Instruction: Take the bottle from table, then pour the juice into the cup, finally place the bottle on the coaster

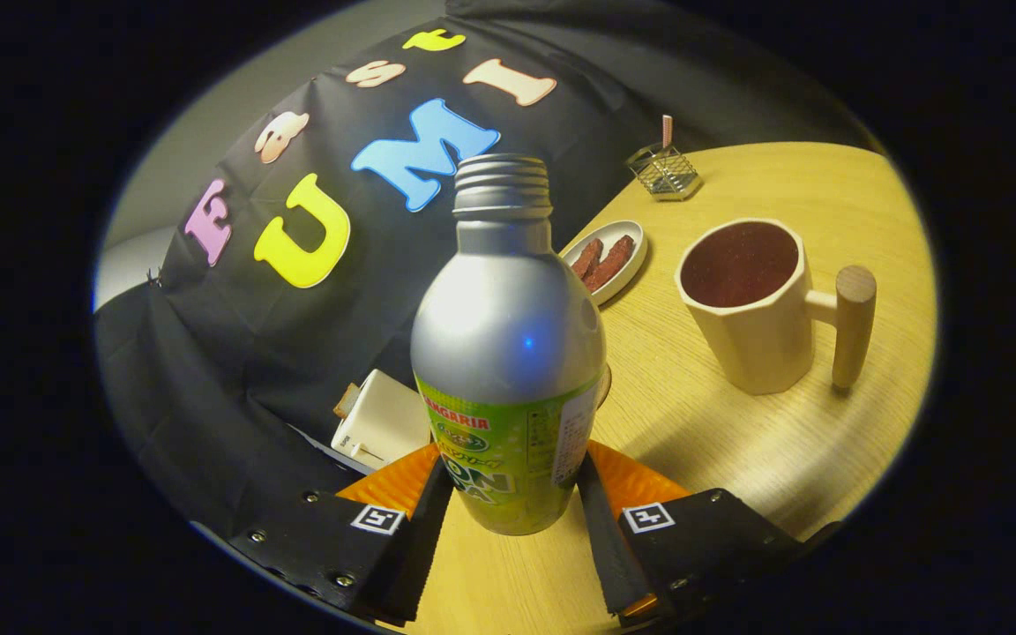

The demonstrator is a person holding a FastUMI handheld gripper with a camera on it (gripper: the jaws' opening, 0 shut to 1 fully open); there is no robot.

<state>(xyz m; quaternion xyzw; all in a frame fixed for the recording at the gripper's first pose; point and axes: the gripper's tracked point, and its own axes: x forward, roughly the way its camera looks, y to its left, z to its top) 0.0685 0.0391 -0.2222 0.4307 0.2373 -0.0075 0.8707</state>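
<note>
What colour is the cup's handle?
Light natural wood, on the cream cup; clearest in the gripper view.

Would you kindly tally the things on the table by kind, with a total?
Bottles: 1, the silver bottle, gripped in the claw
Cups: 1, the cream cup
Dishes: 1, the small dish of brown pieces
Wire holders: 1, the wire holder
White boxes: 1, the white box
Total: 5
</note>
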